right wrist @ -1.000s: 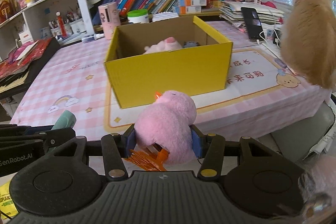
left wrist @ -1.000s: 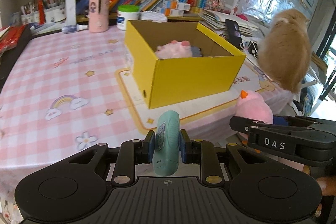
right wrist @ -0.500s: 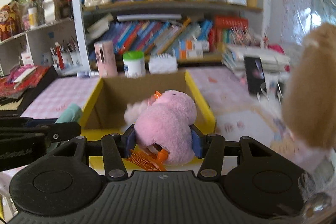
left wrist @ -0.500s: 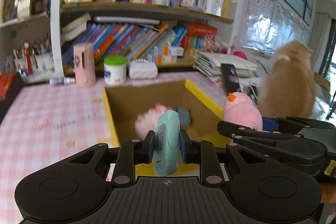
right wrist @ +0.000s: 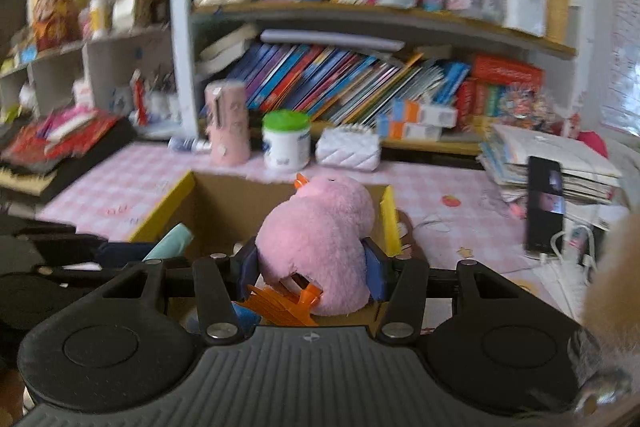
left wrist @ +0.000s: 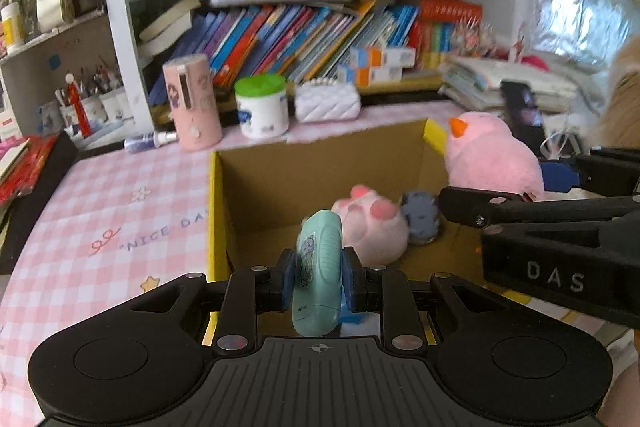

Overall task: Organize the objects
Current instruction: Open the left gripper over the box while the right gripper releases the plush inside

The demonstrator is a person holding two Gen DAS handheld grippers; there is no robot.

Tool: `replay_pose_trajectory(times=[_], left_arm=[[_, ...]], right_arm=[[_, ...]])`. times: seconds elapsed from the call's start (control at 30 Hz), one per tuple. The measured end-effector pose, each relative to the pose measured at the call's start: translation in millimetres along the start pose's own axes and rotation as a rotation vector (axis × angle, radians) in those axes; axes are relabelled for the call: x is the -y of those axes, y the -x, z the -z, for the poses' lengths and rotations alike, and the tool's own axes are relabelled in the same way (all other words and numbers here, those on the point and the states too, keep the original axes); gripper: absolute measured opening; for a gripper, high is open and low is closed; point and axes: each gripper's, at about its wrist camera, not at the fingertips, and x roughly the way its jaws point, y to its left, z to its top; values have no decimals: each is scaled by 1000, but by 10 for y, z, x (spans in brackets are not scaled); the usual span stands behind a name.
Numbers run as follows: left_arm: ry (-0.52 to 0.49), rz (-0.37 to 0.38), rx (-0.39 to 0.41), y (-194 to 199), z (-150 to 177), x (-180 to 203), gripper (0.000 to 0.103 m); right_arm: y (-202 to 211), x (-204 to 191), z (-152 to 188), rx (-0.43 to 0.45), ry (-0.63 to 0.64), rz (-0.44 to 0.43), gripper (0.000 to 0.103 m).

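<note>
Two toys already lie in the box (left wrist: 320,163): a pink plush (left wrist: 370,227) at mid-frame in my left view and a small blue-grey thing (left wrist: 418,219) touching its right side, so I judge the sorting partly done, with the two items I carry left to drop in. At lower centre of the left view, my left claw (left wrist: 318,277) is clamped narrow on a mint gadget (left wrist: 318,267), which stands upright between the pads, just above the near edge of the box. At the right of that view my right claw (right wrist: 312,267) reaches in from the side; in its own view, at lower centre, it squeezes a pink bird (right wrist: 320,243) at the belly, orange beak up and orange feet dangling, over the right half of the box. To release, I think each claw needs to tip down past the rim. Around the box, from the left in the right view: red booklets (right wrist: 68,135) at mid-left, a pink cup (right wrist: 228,123), a green-lidded tub (right wrist: 286,139) and a white purse (right wrist: 348,147) in a row behind the far wall, then a paper stack (right wrist: 552,163) and a dark phone (right wrist: 546,211) at mid-right. A tan furry shape (right wrist: 612,267) fills the right edge, near my right claw; I cannot tell what it is. The claws sit close together and could bump over the opening.
</note>
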Motion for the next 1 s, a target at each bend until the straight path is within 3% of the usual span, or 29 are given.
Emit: replay_pose_trajectory(times=[0.33,0.7,0.87,1.0], left_arm=[[4,-54,-75,-273,81,17,23],[5,-44,-50,-214,102,21,27],[4,-60,-30,-82,117,36,43],[-1,-55,2,90,143,38,48]], right_arm=[[-472,14,132,-112,74,-82,50],[-688,75,213,-187,99,-130,50],[-734,59,235,-201,119,-152,50],[-821,60,232,-233,110,-169,50]])
